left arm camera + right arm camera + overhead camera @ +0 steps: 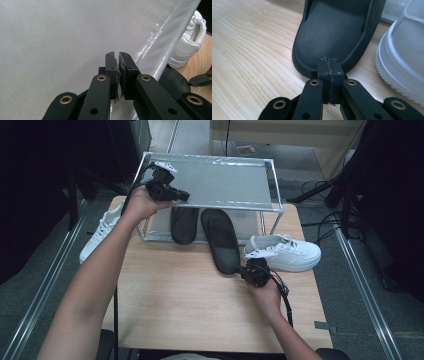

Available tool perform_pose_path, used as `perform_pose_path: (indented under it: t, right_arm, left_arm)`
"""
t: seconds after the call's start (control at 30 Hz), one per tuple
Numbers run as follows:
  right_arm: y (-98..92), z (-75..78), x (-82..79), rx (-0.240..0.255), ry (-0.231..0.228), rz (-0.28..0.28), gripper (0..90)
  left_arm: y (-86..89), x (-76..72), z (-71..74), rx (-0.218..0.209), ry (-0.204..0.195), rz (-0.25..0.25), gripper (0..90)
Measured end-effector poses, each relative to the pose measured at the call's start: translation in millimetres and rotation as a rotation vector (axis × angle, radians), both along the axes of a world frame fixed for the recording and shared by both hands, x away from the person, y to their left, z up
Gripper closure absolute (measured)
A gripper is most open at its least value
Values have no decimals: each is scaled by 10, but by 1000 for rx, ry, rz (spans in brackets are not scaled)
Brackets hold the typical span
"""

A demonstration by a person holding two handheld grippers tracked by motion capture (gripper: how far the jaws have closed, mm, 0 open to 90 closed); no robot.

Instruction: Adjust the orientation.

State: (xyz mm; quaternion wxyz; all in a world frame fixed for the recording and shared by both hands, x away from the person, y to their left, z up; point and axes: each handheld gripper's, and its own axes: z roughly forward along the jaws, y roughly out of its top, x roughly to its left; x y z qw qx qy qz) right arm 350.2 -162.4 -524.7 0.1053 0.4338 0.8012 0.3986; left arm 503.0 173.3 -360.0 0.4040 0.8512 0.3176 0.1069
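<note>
A black slipper (221,240) lies on the wooden table (170,295), toe under the rack, heel toward me. My right gripper (244,270) is shut, jaws pressed flat together with nothing between them. In the right gripper view its tips (327,59) sit right at the heel rim of the slipper (337,32). My left gripper (182,196) hovers at the front left of the rack's grey top shelf (225,177). In the left gripper view it (117,53) is shut to a thin slit above the shelf fabric (50,50).
A second black slipper (184,224) lies under the rack. One white sneaker (287,254) stands just right of my right gripper, close to its jaws (404,57). Another white sneaker (100,232) sits at the table's left edge. The near half of the table is bare wood.
</note>
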Motion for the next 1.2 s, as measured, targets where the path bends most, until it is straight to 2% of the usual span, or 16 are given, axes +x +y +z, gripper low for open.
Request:
perform_pose_path:
  t: [0.2,0.4,0.63,0.87,1.2]
  right_arm:
    - [19,-35,28,27,-17,-13,900]
    - [69,-53,46,28,-43,-34,900]
    - [152,-72,71,64,-31,-52,900]
    - [270,-74,170,79,-25,-54,900]
    - [433,64,342,112,-63,-61,900]
  left_arm:
    - [-3,0,-1,-1,-1,2,865]
    - [-4,1,-1,-1,-2,1,865]
    - [-3,3,-2,-2,0,-1,864]
    - [-4,1,-1,-1,-1,1,864]
    - [-4,-1,-1,0,-2,2,864]
